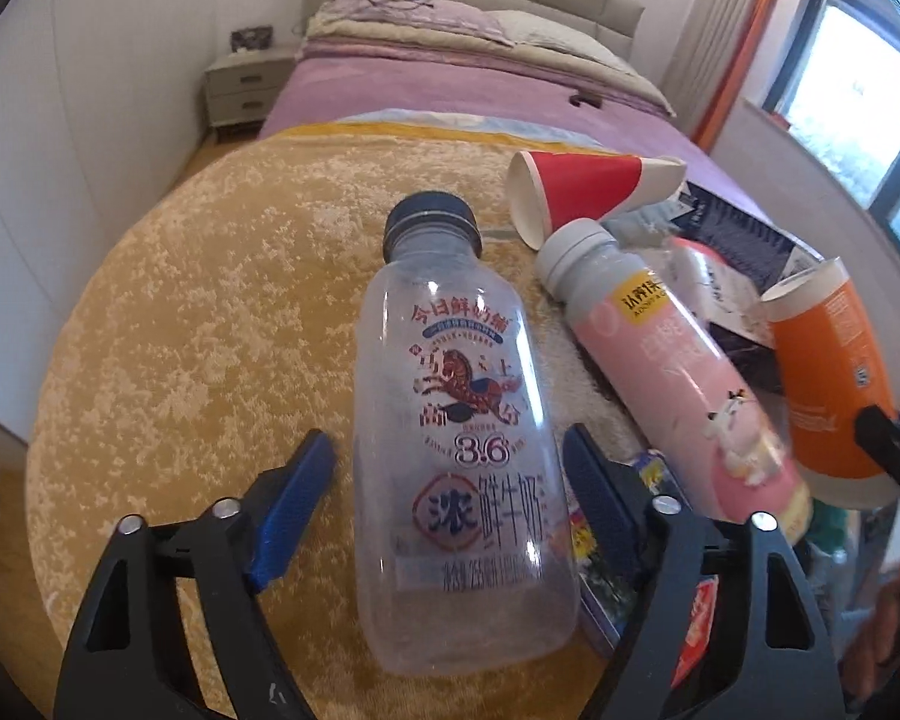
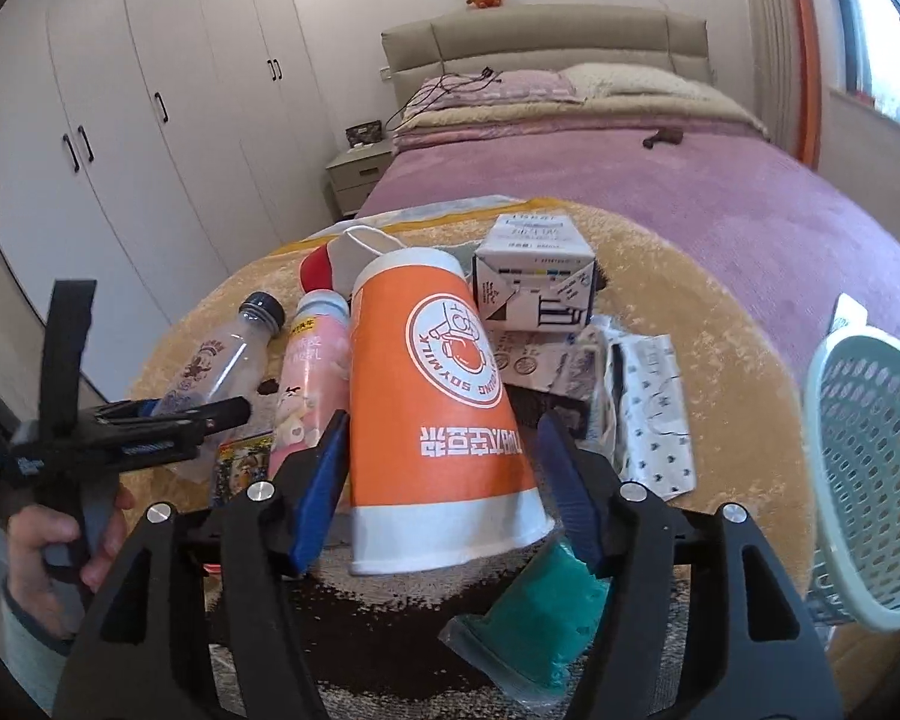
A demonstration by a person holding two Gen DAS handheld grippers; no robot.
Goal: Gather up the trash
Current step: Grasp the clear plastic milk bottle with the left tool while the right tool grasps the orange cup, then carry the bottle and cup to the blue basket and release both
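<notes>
A clear milk bottle (image 1: 459,438) with a dark cap lies on the yellow blanket (image 1: 210,330), between the fingers of my open left gripper (image 1: 450,480), which do not touch it. Beside it lie a pink bottle (image 1: 678,384), a red paper cup (image 1: 576,195) and an orange soy-milk cup (image 1: 828,384). In the right wrist view my open right gripper (image 2: 444,462) straddles the orange cup (image 2: 438,414), fingers close to its sides. The clear bottle (image 2: 222,360), the pink bottle (image 2: 309,378) and the left gripper (image 2: 168,414) show at left.
A pale green perforated basket (image 2: 864,480) stands at the right. A white carton (image 2: 534,282), printed wrappers (image 2: 654,408) and a teal packet (image 2: 540,618) lie around the cup. Behind is the purple bed (image 2: 690,192), with white wardrobes (image 2: 150,90) at left.
</notes>
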